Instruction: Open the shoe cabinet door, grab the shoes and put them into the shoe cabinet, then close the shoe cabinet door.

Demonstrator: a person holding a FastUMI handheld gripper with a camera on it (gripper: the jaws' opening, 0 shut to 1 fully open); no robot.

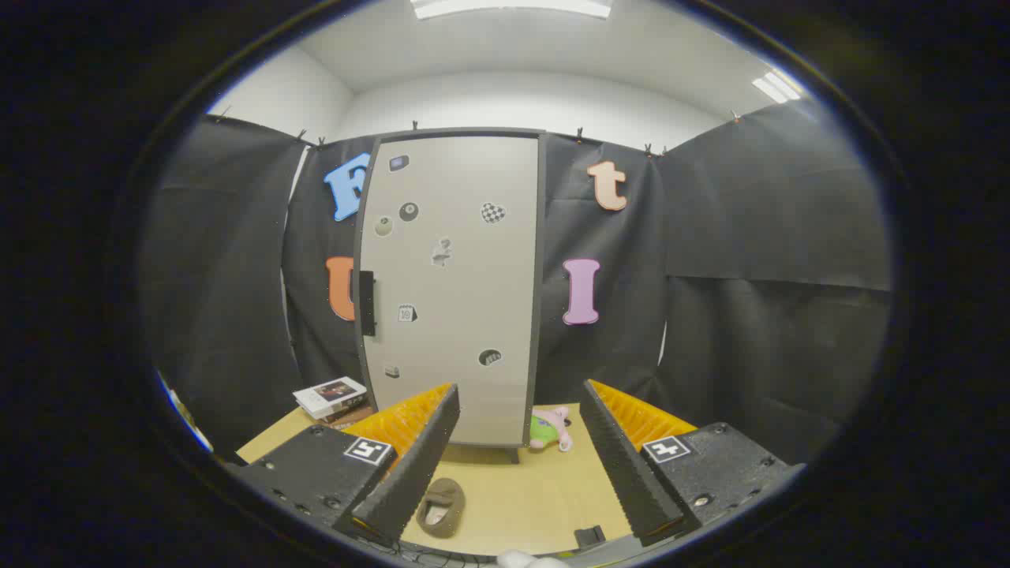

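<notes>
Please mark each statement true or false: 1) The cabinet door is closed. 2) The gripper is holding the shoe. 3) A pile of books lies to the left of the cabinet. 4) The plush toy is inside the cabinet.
1) True: the shoe cabinet door is shut.
2) False: the gripper is open, and the shoe lies on the table between its fingers, untouched.
3) True: the books lie by its lower left corner.
4) False: the plush toy sits on the table by the cabinet's right foot.

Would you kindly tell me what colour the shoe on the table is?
The shoe is brown, seen best in the gripper view.
</notes>
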